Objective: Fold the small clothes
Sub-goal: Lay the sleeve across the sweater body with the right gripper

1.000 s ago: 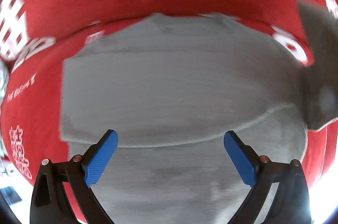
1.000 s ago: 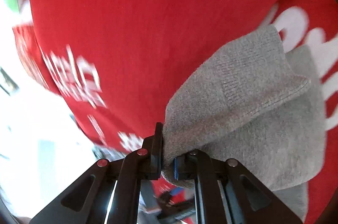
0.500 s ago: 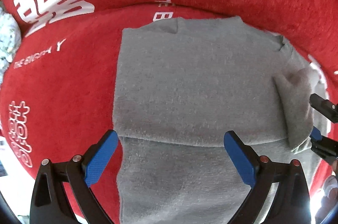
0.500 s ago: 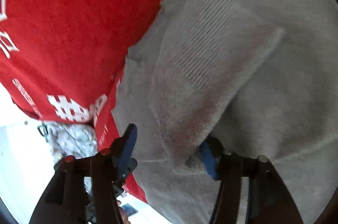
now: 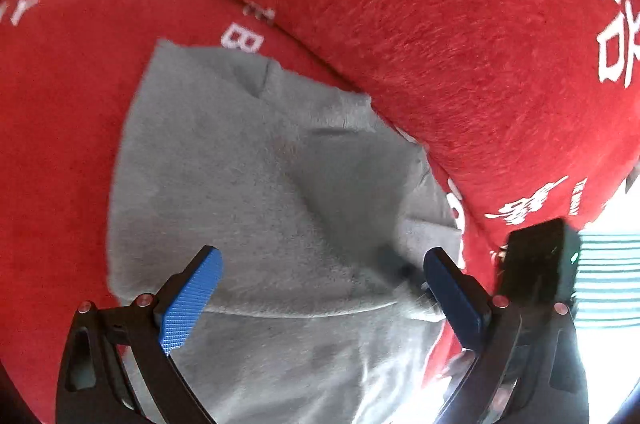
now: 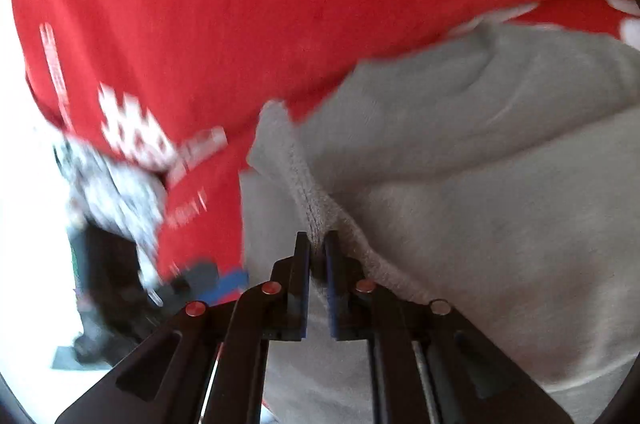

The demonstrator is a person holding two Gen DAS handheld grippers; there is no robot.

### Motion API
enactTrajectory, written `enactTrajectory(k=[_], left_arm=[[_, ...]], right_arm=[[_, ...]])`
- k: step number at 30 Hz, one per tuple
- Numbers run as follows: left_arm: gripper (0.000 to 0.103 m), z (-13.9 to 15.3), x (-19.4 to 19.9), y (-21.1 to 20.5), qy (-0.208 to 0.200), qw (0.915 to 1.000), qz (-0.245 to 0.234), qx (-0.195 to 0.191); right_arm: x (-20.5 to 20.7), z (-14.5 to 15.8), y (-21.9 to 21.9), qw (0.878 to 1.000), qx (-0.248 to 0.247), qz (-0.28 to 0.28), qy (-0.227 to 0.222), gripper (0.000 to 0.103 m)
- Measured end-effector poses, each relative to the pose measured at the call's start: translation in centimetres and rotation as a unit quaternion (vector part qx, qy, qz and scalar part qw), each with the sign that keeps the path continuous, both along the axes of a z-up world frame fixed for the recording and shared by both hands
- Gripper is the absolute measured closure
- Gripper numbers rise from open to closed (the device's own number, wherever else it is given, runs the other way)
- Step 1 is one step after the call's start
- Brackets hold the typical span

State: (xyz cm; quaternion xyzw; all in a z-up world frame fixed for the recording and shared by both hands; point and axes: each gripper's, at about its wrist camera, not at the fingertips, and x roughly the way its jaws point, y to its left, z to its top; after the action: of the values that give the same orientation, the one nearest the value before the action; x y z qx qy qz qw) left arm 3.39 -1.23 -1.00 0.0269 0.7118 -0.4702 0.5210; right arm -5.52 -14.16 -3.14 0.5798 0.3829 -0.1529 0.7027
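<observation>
Red plush fabric with white printed characters covers the work surface and rises in a padded fold behind it; whether a tabletop or a sofa lies beneath cannot be told. On it lies the grey knit garment, partly folded, one layer lapped over another, its far edge touching the padded fold.

Handling: the knit appears soft, light and limp; it should drape and stretch rather than hold shape, and its fuzzy surface should grip well. The best hold is judged to be on a hem or ribbed edge.

The right gripper is closing, its fingers pinching the ribbed edge; the left gripper hovers over the garment, fingers spread, holding nothing.

Surroundings: a blurred patterned object lies beyond the fabric's left edge in the right wrist view; the padded fold limits travel away from the operator.
</observation>
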Motion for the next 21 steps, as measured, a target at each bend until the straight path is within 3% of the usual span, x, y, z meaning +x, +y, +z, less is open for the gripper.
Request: enactTrajectory(k=[2,5,9,13,15,16,17,18,20,21], left_arm=[[0.002,-0.9,-0.3,-0.4,0.012,0.9999,0.001,0.009],[0.002,-1.7,-1.0,-0.9,0.016,0.9997,-0.003,0.017],[0.002,-2.3,-1.6,-2.0,0.007,0.9995,-0.01,0.028],[0.007,-2.5,-2.1,-2.5,-0.013,0.9989,-0.017,0.042],[0.039,-2.7,-2.4,-2.7,-0.034,0.9974,-0.026,0.057],[0.049,-2.9,-2.5,-2.9,-0.04,0.9963,-0.032,0.069],[0.076,-3.0,-2.6,-3.0,-0.037,0.9963,-0.035,0.069],[0.098,-3.1,-2.6,-3.0,-0.03,0.9965,-0.037,0.068],[0.098,-2.7,-2.6,-3.2,-0.029,0.9971,-0.039,0.059],[0.098,-2.2,-2.7,-3.3,-0.033,0.9972,-0.043,0.051]], right_arm=[[0.3,-1.1,1.2,0.999,0.031,0.006,0.01,0.082],[-1.8,-1.4,2.4,0.998,0.061,-0.007,0.003,0.053],[-9.1,-1.6,2.6,0.996,0.067,-0.06,0.023,0.053],[-18.8,-2.8,1.3,0.975,0.092,-0.195,0.047,0.053],[-21.9,-3.6,0.6,0.957,0.11,-0.264,0.04,0.053],[-23.2,-4.0,0.4,0.949,0.119,-0.292,0.029,0.053],[-24.0,-4.3,0.2,0.942,0.125,-0.311,0.018,0.053],[-24.5,-4.5,-0.1,0.936,0.128,-0.328,0.01,0.064],[-24.5,-4.3,-0.9,0.934,0.115,-0.337,0.018,0.097],[-24.4,-3.7,-1.3,0.939,0.094,-0.331,0.017,0.097]])
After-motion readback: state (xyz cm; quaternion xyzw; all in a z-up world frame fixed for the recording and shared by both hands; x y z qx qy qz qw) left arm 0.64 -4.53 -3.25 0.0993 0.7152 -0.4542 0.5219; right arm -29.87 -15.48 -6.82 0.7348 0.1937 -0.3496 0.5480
